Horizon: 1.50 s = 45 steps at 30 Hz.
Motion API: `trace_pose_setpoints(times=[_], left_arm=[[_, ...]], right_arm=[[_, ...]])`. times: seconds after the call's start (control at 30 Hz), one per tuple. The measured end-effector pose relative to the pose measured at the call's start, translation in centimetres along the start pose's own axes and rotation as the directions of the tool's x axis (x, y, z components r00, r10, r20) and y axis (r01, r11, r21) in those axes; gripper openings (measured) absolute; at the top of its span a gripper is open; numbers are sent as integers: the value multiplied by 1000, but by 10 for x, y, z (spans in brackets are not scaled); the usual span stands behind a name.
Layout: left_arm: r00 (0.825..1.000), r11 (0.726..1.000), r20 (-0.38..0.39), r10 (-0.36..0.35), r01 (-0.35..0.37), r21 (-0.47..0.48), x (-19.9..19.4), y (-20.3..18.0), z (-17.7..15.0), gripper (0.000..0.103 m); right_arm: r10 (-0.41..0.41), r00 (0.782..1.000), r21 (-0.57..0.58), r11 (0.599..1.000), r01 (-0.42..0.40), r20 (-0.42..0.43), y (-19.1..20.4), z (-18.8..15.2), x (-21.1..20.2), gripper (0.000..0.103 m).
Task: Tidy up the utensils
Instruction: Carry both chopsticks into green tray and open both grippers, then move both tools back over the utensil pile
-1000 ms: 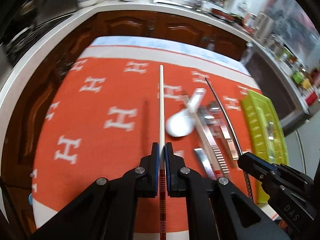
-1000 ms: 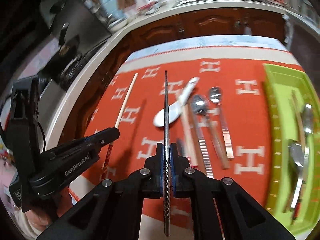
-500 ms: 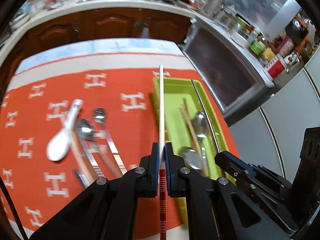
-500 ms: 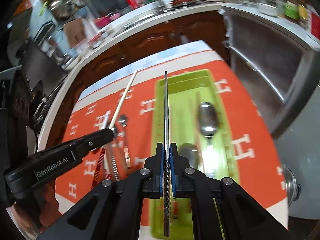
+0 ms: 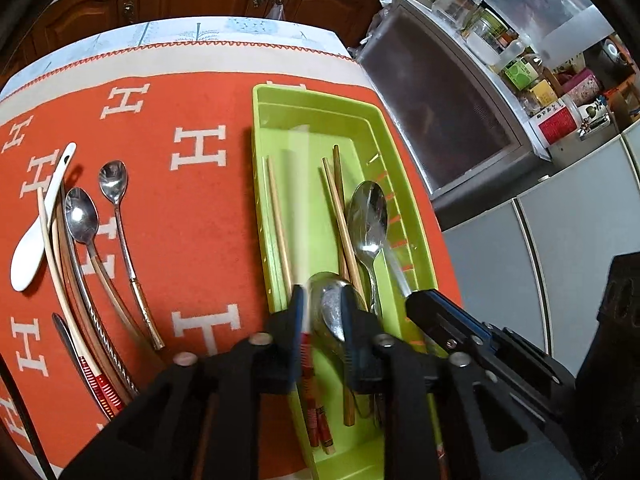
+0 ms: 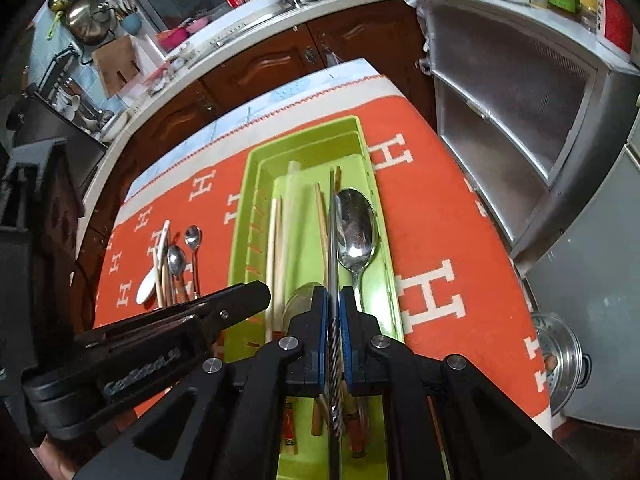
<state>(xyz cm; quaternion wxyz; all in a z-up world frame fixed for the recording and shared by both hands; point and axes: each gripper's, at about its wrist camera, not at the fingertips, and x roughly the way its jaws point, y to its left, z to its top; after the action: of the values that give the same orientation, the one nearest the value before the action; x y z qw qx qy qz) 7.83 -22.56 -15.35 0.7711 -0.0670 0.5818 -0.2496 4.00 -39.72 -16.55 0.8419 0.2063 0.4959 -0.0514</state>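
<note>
Kitchen cabinets of dark wood run along the top of both views, and below them the desk carries an orange cloth (image 5: 192,208) printed with white H letters. A lime-green tray (image 5: 267,216) lies right of centre in the left wrist view, holding wooden chopsticks (image 5: 340,216) and a large metal spoon (image 5: 368,216).

The left gripper (image 5: 323,312), at the bottom centre of its view, has its fingers spread apart over the near end of the tray. A pale chopstick with a red-banded end (image 5: 298,208) shows as a blur beside the left finger; whether it touches that finger cannot be told.

The right gripper (image 6: 333,312), at the bottom centre of its own view, has its fingers closed tight on a twisted metal chopstick (image 6: 332,240), which points up the frame over the tray beside the spoon.

At the left of the left wrist view, on the cloth, lie a white ceramic spoon (image 5: 38,232), two smaller metal spoons (image 5: 82,216) and more chopsticks, close together.
</note>
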Motion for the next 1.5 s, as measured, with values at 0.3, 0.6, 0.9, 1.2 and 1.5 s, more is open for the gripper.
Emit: trace_pose_setpoints(times=[0.3, 0.6, 0.9, 1.2, 1.5], left_arm=[[998, 1000, 67, 13, -15, 22, -40, 15, 5, 42], [978, 992, 181, 109, -117, 37, -96, 50, 8, 42], [944, 973, 246, 218, -229, 16, -138, 96, 1, 42], [930, 957, 227, 290, -289, -39, -144, 149, -5, 42], [932, 950, 184, 312, -305, -65, -118, 200, -6, 42]], right_arm=[[28, 1000, -14, 1000, -28, 6, 18, -9, -8, 10], [58, 998, -82, 995, -57, 14, 52, -17, -21, 10], [100, 995, -170, 981, -95, 24, 102, -19, -35, 10], [133, 991, -290, 949, -127, 3, 165, -23, -30, 17], [159, 986, -382, 909, -165, -48, 218, -28, 9, 18]])
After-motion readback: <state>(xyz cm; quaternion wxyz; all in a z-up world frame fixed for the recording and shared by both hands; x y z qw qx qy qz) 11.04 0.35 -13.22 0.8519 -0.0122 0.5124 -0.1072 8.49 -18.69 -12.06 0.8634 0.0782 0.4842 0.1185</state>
